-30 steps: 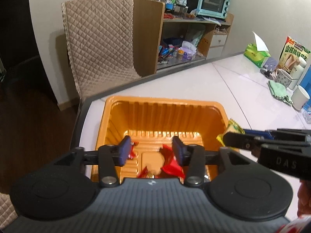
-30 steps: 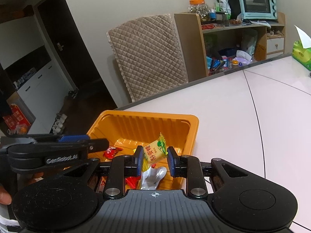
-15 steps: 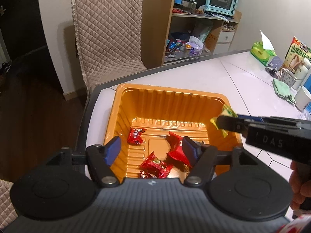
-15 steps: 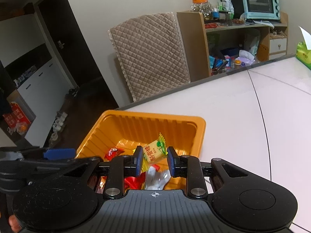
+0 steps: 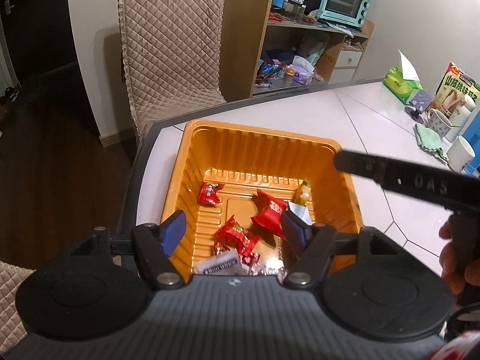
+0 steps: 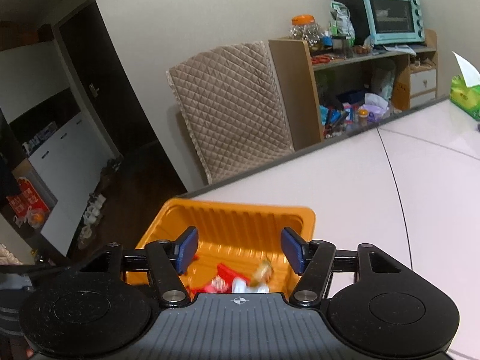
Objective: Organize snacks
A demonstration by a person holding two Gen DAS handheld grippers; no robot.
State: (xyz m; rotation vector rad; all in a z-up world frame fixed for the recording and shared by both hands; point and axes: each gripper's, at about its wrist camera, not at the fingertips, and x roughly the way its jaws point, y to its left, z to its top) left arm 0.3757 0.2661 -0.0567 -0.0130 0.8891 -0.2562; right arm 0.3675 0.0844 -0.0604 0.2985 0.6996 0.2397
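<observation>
The right gripper (image 6: 240, 250) hangs over the orange plastic tray (image 5: 264, 138), its jaws having just sprung apart, with nothing between the blue pads. Below them, the yellow snack packet (image 6: 261, 272) is a motion-blurred smear inside the tray, so its print cannot be read there; in the left wrist view the same packet (image 5: 302, 192) lies against the tray's right wall, too small for its label to be made out.

The left gripper (image 5: 232, 231) also stands released over the tray, jaws having widened a moment ago and holding nothing. Its body cuts off the tray's near edge and hides part of the pile there: a silver-foil wrapper (image 5: 267, 268) and a white wrapper with a barcode-like strip (image 5: 217, 264), whose characters are illegible. Red candy wrappers lie on the tray floor: one near the back left (image 5: 209, 193), one in the middle (image 5: 237, 235), and a larger one (image 5: 268, 214) partly behind the right pad. They carry pale print that is not legible.

The right gripper's arm crosses the left wrist view, embossed letters "DAS" (image 5: 429, 183) showing on it, the rest out of frame. A person's fingers (image 5: 450, 253) grip the handle at the edge.

On the white table (image 5: 300, 111), a carton (image 5: 459, 90) bears large Chinese characters, cropped at the frame edge, beside a green tissue pack (image 5: 400, 82).
</observation>
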